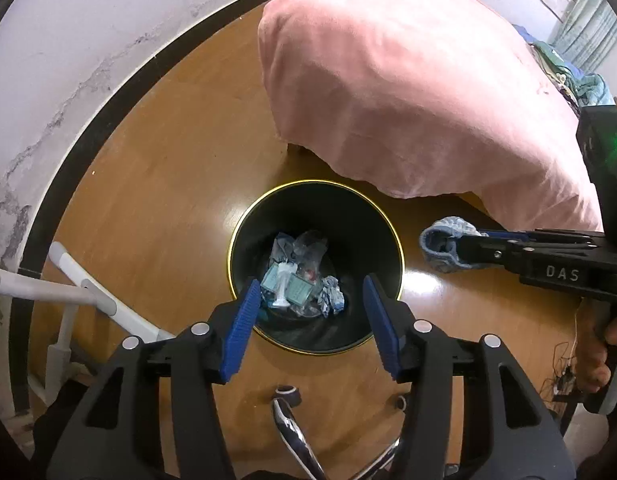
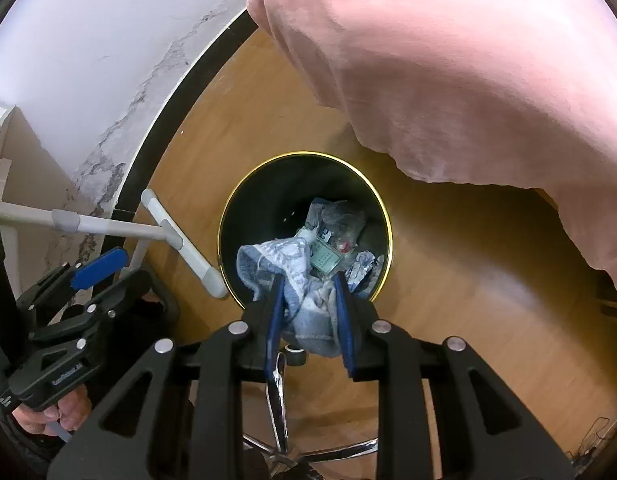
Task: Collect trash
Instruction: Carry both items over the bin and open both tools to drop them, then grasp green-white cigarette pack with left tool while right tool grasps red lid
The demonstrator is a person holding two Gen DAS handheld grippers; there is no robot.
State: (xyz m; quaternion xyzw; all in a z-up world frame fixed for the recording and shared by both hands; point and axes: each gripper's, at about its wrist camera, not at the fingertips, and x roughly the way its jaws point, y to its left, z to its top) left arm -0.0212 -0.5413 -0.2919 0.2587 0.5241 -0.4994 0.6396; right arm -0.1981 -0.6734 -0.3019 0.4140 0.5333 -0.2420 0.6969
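Over the bin (image 1: 394, 258) on the wooden floor (image 1: 156, 184), the left gripper (image 1: 308, 300) hangs spread and empty, its trash (image 1: 304, 280) lying below in the bin. The right gripper (image 2: 308, 300) pinches a blue sock (image 2: 286, 268), which juts forward from its jaws above the near rim, so dropping it looks like the next step

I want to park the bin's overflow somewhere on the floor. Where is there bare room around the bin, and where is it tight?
Bare floor lies between the bin and the wall's black skirting, and in the right wrist view between the bin and the pink blanket. It is crowded by the white rack and the chair base. The bin already holds trash.
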